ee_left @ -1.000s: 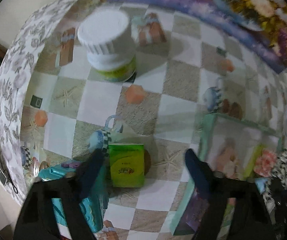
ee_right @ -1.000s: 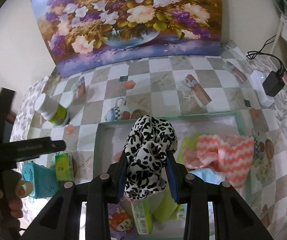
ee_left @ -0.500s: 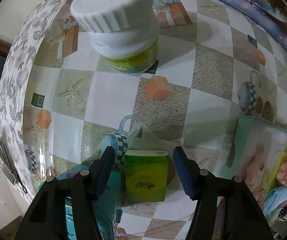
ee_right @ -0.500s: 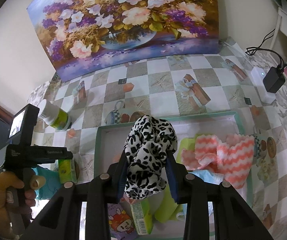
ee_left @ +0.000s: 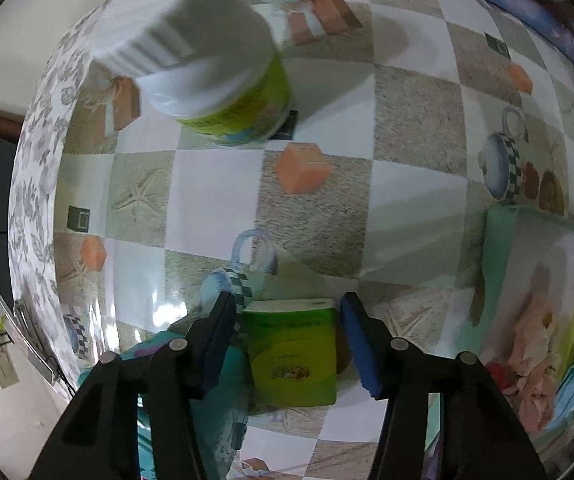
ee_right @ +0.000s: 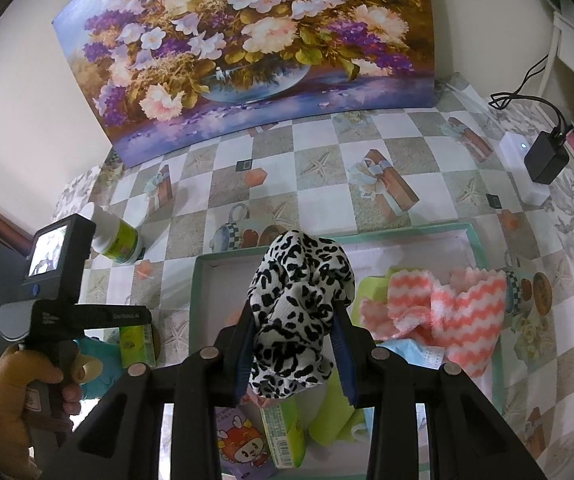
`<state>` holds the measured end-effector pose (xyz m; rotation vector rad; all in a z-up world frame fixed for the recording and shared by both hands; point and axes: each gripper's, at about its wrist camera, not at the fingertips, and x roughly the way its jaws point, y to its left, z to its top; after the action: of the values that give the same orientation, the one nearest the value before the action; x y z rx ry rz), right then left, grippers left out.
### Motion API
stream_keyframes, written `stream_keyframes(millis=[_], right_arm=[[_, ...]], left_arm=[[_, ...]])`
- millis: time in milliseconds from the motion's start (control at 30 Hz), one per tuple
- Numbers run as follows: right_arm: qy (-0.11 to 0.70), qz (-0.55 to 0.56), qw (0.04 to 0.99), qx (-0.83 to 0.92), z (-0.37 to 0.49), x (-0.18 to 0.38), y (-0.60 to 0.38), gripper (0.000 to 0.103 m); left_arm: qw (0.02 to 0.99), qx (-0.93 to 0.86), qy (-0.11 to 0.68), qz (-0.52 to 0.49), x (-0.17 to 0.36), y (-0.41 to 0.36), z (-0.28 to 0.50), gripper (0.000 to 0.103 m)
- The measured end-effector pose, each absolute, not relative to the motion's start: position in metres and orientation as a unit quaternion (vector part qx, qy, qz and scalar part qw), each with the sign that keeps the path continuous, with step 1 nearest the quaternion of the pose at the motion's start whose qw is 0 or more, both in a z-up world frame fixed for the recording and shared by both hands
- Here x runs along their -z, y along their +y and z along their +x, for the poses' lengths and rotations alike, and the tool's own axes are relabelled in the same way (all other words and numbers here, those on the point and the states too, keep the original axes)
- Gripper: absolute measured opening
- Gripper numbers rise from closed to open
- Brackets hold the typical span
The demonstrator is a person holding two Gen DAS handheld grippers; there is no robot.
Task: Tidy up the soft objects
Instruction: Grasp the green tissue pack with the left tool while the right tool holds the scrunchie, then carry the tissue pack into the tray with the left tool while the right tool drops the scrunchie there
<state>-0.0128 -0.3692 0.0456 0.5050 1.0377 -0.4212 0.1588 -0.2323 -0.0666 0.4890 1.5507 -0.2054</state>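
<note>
A green tissue pack (ee_left: 291, 352) lies on the checked tablecloth, left of the teal-rimmed tray (ee_left: 499, 264). My left gripper (ee_left: 288, 306) points straight down over it, its jaws closing with the pack between them. A thin gap still shows at each pad. My right gripper (ee_right: 295, 340) hangs over the tray (ee_right: 199, 292), shut on a bunched black-and-white leopard-print cloth (ee_right: 299, 296). In the tray lie a pink-and-white zigzag cloth (ee_right: 459, 312), a light blue mask and green packets.
A teal object (ee_left: 215, 400) lies just left of the pack, under my left finger. A white jar with a green label (ee_left: 207, 64) stands beyond. A flower painting (ee_right: 247, 48) leans on the wall; a black adapter (ee_right: 547, 156) sits at the right.
My left gripper has sunk toward the green pack and its jaws have narrowed around it. The right gripper has stayed still with the leopard cloth.
</note>
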Motion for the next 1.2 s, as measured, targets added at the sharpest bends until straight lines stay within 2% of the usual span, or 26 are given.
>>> stream_keyframes(millis=[100,167,433,833,1200], right_arm=[[0.487,0.238,0.817,0.197,-0.013,-0.045,-0.369,0.037],[0.487,0.24,0.817,0.197,-0.013,-0.045,-0.37,0.037],[0.484,0.244,0.817,0.197,-0.014,-0.046,-0.371,0.037],[0.489,0.258,0.805,0.214,-0.02,-0.038,-0.384,0.037],[0.478,0.292,0.795,0.232,-0.044,-0.038,-0.407,0.037]], left_arm=[[0.68,0.089,0.691,0.227,0.071,-0.243,0.155,0.055],[0.681,0.091,0.692,0.222,0.071,-0.244,0.153,0.05],[0.694,0.108,0.683,0.202,0.061,-0.255,0.144,0.049],[0.735,0.187,0.63,0.166,-0.016,-0.287,0.123,0.049],[0.724,0.273,0.619,0.135,-0.031,-0.298,0.072,0.049]])
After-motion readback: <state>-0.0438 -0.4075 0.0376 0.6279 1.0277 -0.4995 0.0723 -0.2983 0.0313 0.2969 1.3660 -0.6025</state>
